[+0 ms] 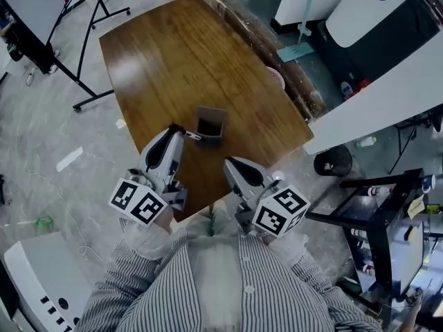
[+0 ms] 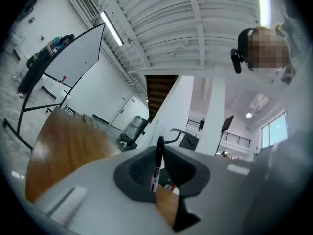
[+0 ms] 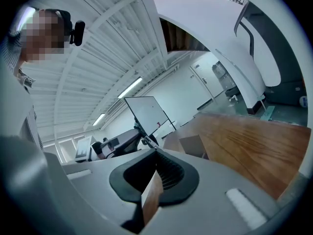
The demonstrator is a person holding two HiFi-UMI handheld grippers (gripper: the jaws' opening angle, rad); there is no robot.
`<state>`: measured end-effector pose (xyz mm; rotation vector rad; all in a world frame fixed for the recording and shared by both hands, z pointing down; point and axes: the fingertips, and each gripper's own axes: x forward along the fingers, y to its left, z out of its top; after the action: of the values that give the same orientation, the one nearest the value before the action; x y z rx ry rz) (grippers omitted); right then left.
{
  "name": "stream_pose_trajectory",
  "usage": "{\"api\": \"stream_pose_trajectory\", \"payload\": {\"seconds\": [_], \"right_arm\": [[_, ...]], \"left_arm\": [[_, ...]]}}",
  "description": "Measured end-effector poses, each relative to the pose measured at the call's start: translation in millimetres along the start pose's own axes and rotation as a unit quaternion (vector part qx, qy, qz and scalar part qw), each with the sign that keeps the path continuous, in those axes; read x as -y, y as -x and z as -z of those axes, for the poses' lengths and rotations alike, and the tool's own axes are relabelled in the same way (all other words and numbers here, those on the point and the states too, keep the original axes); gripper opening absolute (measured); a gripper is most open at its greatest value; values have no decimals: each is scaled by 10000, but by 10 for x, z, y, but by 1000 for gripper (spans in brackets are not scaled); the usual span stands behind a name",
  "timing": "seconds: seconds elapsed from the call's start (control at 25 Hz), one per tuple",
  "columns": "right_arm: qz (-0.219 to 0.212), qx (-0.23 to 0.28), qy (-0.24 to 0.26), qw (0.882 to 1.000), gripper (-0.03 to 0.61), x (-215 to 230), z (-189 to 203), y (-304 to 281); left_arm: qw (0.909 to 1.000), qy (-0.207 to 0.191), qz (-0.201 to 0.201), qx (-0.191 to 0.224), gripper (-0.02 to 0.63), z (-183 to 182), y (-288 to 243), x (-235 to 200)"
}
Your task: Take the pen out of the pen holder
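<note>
- Counter [image 1: 166,54]: brown wood planks with a glossy top. It carries the pen holder near the edge closest to the person.
- Whiteboard on a black wheeled stand [image 1: 41,5]: on the grey floor, well apart from the pen holder, off the counter's far-left corner.
- Person: striped shirt [image 1: 208,282], standing at the counter edge nearest the pen holder with one tool in each hand.
- Left claw [image 1: 185,133]: its tips are just beside the pen holder's left wall and outside its opening. The claw is clenched on the pen. A marker cube sits at its rear.
- Right claw [image 1: 228,163]: near the pen holder, on the person's side and slightly to its right. The tips are pressed together with nothing between them, as the right gripper view confirms. Not touching the holder.
- Pen holder [image 1: 211,122]: a small open-topped brown box, upright on the counter. Its inside looks dark, and the contents cannot be made out.
- Pen [image 2: 156,173]: a black barrel with a white label band, pinched crosswise between the left claw's pads, its dark end standing past the tips. It is out of the pen holder, close to the left wall. I cannot tell whether it touches that wall.
</note>
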<state>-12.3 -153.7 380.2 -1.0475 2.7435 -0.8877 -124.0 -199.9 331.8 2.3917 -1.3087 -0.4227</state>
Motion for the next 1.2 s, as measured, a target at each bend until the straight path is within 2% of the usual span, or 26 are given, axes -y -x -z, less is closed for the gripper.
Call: {"api": "stream_pose_trajectory", "payload": {"seconds": [0.2,0.48,0.8,1.2], "right_arm": [[55,-15,96,9999,0,-62,6,-31],[52,-57,225,9997,0,-165,39,-97],[36,-83,278,9996,0,-223,40,-137],[138,-120,258,9995,0,-190,47,-68]], "left_arm": [[9994,334,101,51,49,131,278,79],[9968,693,342,-204,49,390,402,221],[9939,1031,368,-163,49,398,441,160],[9927,1138,296,-283,49,491,481,154]]}}
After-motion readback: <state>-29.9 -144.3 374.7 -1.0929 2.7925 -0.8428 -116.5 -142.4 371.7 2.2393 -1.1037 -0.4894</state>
